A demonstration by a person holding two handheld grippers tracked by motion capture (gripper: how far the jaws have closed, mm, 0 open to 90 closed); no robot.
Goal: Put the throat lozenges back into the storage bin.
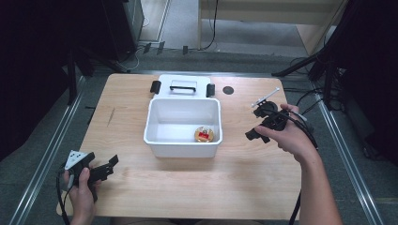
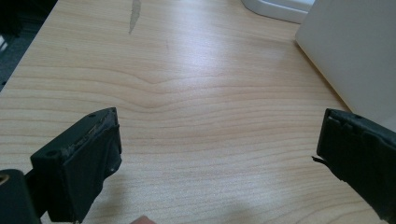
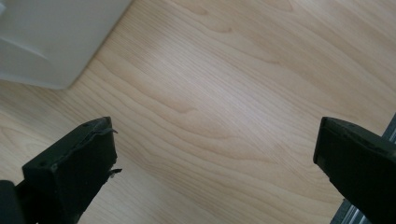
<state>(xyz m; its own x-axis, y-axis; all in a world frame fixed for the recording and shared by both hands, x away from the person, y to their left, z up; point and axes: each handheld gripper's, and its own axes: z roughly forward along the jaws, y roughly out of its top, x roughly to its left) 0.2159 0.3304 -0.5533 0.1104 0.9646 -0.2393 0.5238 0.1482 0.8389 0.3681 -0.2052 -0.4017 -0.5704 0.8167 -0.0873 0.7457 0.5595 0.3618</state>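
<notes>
High view: the small round jar [image 1: 204,134] w/ gold lid and red label lies inside the white bin [image 1: 155,140], near its front right corner, and the right gripper [image 1: 253,135] hangs just beside the bin's right wall w/ nothing held, while the left gripper [image 1: 109,167] rests apart at the table [image 1: 187,187] front left. Left gripper view: jaws stand wide over bare wood, the bin wall at the right. Right gripper view: jaws also wide and empty, so I judge the placing step is done, and next calls probably for the lid [image 1: 183,85] behind the bin.

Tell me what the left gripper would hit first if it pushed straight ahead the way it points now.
Most likely bare tabletop: the left gripper, jaws open and empty, looks down along the wood. The white bin stands off to its right, probably just outside that line, though depth is unclear.
</notes>
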